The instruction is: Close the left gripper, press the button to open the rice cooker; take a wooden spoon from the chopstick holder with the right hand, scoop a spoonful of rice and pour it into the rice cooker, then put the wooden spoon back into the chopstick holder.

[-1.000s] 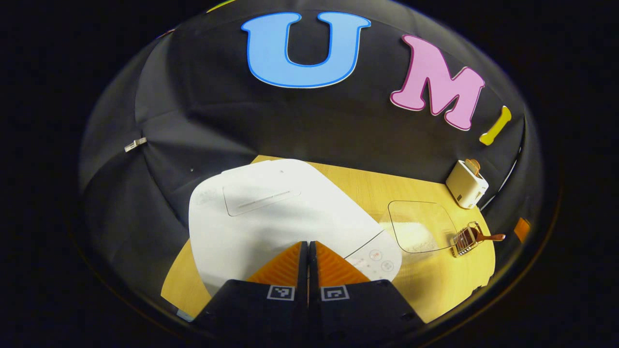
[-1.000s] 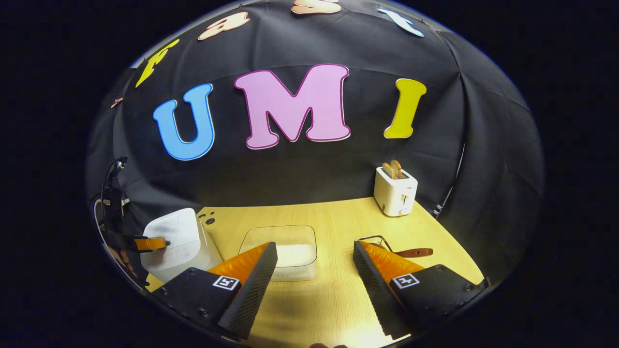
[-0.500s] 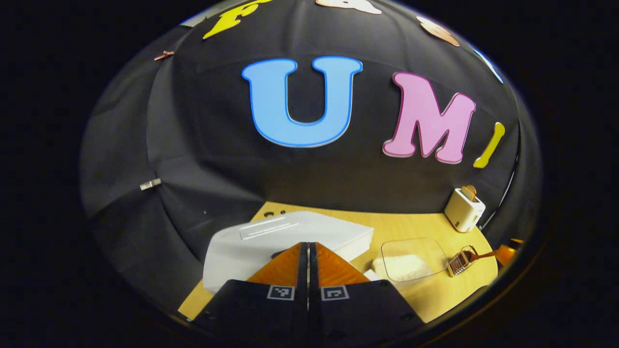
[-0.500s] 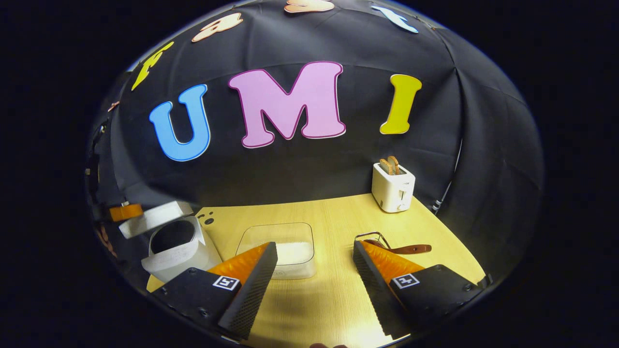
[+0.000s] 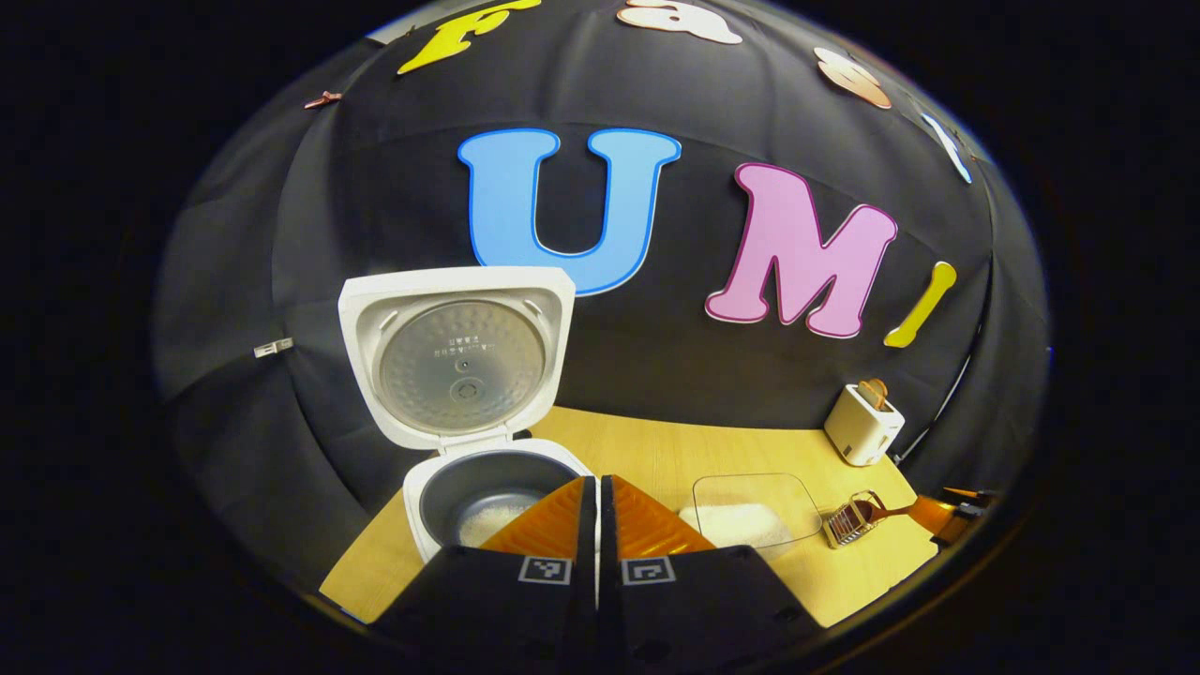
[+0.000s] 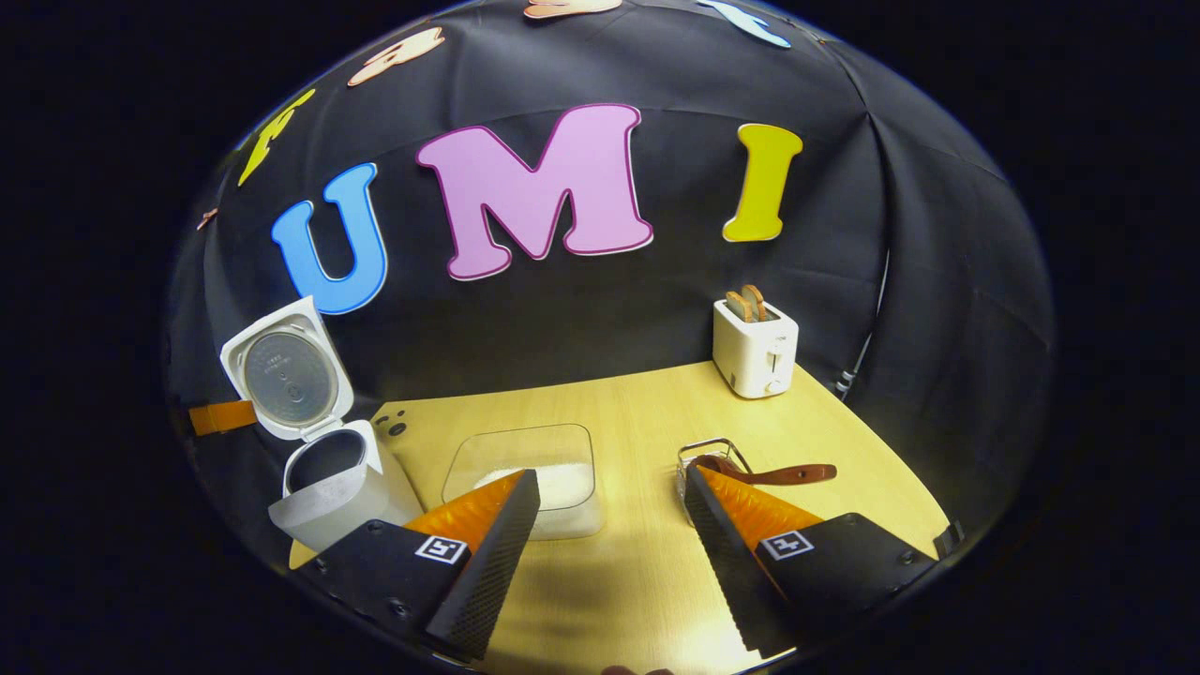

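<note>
The white rice cooker [image 5: 441, 511] stands open, its lid [image 5: 459, 352] raised upright and its grey inner pot [image 5: 483, 487] showing a pale patch at the bottom. My left gripper [image 5: 597, 483] is shut with nothing in it, just in front of the pot's rim. The cooker [image 6: 333, 483] sits at the left in the right gripper view. A wire chopstick holder [image 6: 705, 457] holds a wooden spoon [image 6: 783, 474] whose handle leans right. My right gripper [image 6: 611, 478] stands open over the table, between the holder and a clear rice box [image 6: 548, 450].
A white toaster [image 6: 755, 349] with toast stands at the back right of the wooden table [image 6: 619, 412]. The black cloth wall closes the back and sides. The rice box [image 5: 745, 511] lies between cooker and holder [image 5: 848, 522].
The cooker's lid has swung from closed to fully upright. My left gripper, still shut, has pulled back from the lid. The right gripper has barely moved.
</note>
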{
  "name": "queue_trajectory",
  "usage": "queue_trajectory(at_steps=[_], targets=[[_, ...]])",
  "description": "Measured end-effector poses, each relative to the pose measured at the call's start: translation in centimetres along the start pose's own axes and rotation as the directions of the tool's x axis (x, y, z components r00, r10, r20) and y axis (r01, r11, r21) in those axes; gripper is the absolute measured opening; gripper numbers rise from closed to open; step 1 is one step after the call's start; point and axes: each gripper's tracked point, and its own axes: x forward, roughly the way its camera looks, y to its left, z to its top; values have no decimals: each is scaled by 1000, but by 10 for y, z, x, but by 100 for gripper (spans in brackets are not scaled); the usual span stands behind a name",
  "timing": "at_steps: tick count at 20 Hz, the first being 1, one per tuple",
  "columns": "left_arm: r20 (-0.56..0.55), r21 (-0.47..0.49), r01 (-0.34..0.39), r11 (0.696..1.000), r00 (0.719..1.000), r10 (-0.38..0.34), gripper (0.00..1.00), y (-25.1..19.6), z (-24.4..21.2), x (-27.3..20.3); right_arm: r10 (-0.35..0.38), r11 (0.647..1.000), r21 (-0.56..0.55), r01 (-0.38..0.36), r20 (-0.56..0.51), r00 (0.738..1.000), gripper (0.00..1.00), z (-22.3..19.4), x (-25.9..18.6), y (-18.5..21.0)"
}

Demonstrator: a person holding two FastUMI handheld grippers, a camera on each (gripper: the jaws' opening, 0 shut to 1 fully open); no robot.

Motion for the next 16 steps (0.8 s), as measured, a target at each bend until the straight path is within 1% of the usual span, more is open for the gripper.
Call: queue_trajectory(at_steps=[4, 5, 6, 7, 8, 9, 11, 12, 13, 16], targets=[[26, 2, 8, 1000, 1000, -9, 7, -16, 5, -10, -22, 999, 41, 25, -55, 998, 97, -18, 10, -26], [35, 8, 9, 1000, 999, -10, 12, -19, 7, -13, -28, 998, 57, 32, -75, 997, 98, -26, 13, -34], [43, 12, 12, 1000, 999, -12, 15, -24, 7, -16, -31, 997, 72, 38, -95, 995, 99, -34, 16, -41], [47, 14, 17, 1000, 999, -17, 23, -28, 8, -19, -36, 995, 85, 46, -115, 993, 99, -41, 18, -47], [39, 15, 18, 1000, 999, -18, 29, -32, 5, -20, -38, 995, 87, 49, -126, 991, 99, -49, 21, -53], [24, 11, 19, 1000, 1000, -19, 46, -38, 1, -21, -37, 995, 83, 48, -134, 990, 99, -56, 26, -59], [11, 12, -1, 1000, 1000, 1, 80, -45, -6, -21, -28, 997, 69, 37, -131, 991, 99, -68, 36, -66], [4, 17, -2, 1000, 1000, 2, 95, -52, -8, -25, -29, 997, 68, 39, -131, 991, 99, -74, 42, -72], [2, 27, -4, 1000, 1000, 4, 97, -57, -8, -28, -34, 996, 76, 44, -127, 991, 99, -79, 49, -78], [-26, 74, 4, 997, 1000, -2, 96, -72, -18, -30, -71, 992, 97, 82, -113, 991, 99, -87, 75, -105]])
